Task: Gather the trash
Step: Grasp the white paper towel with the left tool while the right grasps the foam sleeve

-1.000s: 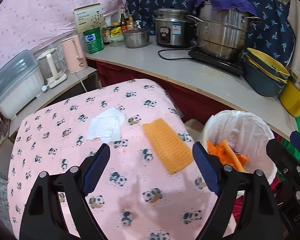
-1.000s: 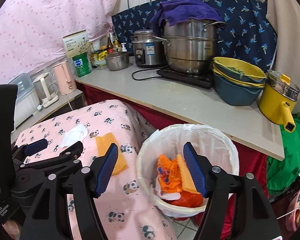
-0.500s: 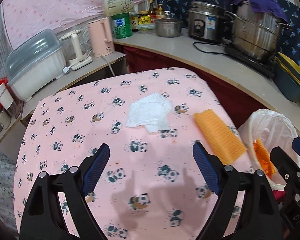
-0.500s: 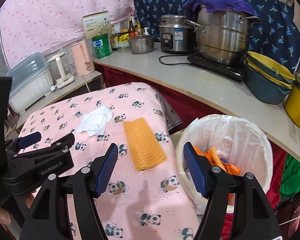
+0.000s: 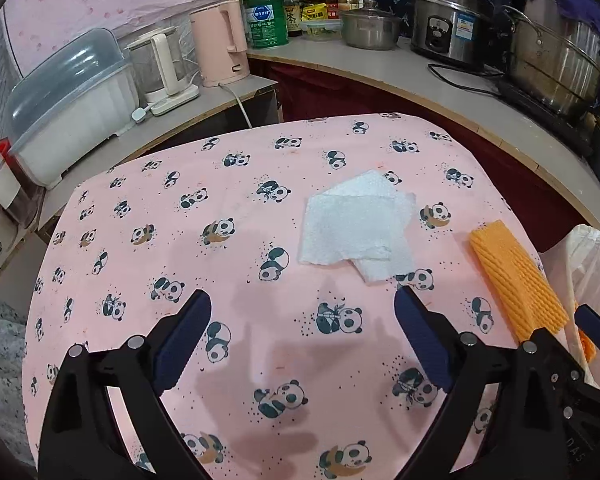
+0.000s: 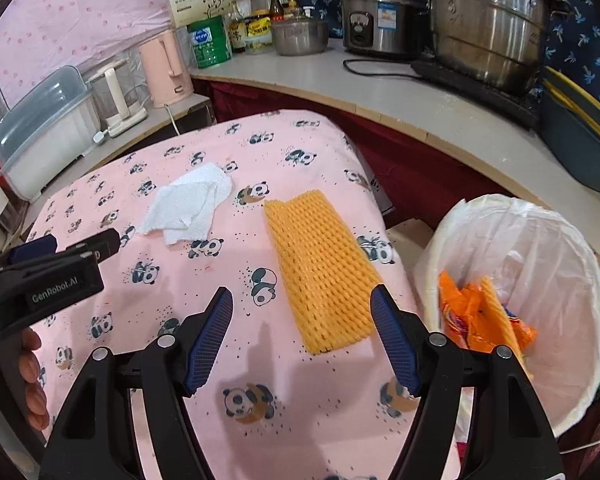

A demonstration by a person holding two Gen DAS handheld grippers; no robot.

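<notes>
A crumpled white paper towel (image 5: pixel 356 226) (image 6: pixel 188 208) lies on the pink panda tablecloth (image 5: pixel 228 264) (image 6: pixel 220 420). To its right lies an orange foam net sleeve (image 5: pixel 516 280) (image 6: pixel 320 264). My left gripper (image 5: pixel 302 340) hovers just short of the towel, jaws opening, nothing between them. My right gripper (image 6: pixel 302 336) hangs over the near end of the orange sleeve, jaws opening, pads clear of it. The left gripper (image 6: pixel 48 272) also shows at the right wrist view's left edge, held by a hand (image 6: pixel 30 384).
A white-lined trash bin (image 6: pixel 540 280) (image 5: pixel 592 272) with orange wrappers inside stands off the table's right edge. Behind runs a counter (image 6: pixel 420 100) with a steamer pot (image 6: pixel 492 24), rice cooker (image 5: pixel 452 26), pink kettle (image 5: pixel 222 46) and a plastic container (image 5: pixel 68 100).
Both grippers swung left from the bin toward the table and dropped lower. The towel and orange sleeve now sit closer and more central. Both sets of jaws have widened slightly.
</notes>
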